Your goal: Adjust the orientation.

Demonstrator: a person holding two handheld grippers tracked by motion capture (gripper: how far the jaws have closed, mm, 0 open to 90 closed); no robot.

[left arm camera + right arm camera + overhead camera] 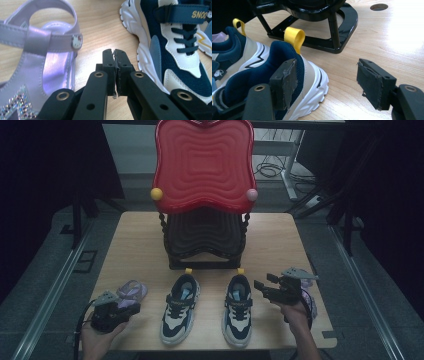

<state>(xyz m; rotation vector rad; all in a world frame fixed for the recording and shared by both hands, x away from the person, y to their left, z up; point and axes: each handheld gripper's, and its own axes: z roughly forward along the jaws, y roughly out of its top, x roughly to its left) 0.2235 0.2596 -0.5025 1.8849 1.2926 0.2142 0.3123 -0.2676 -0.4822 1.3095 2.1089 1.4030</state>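
We see the left gripper (116,311) near the front left corner of the tabletop (140,235), its jaws pressed together with nothing between them, just beside a lilac sandal (131,291). The sandal lies close to the left edge, its long axis running from the front edge toward the back, the ankle strap loop at the far end. In the left gripper view it is cut off at the frame's left and bottom, so we cannot make out its toe. The right gripper (265,288) hovers near the front right corner with jaws wide apart, holding nothing, one pad beside the heel of the right sneaker (237,310). Both sneakers – the left sneaker (180,308) too – lie side by side at the middle of the front edge, long axes front to back, yellow heel loops toward the black and red rack (204,195) at the back edge. Something lilac beneath the right hand (296,312) is mostly hidden.
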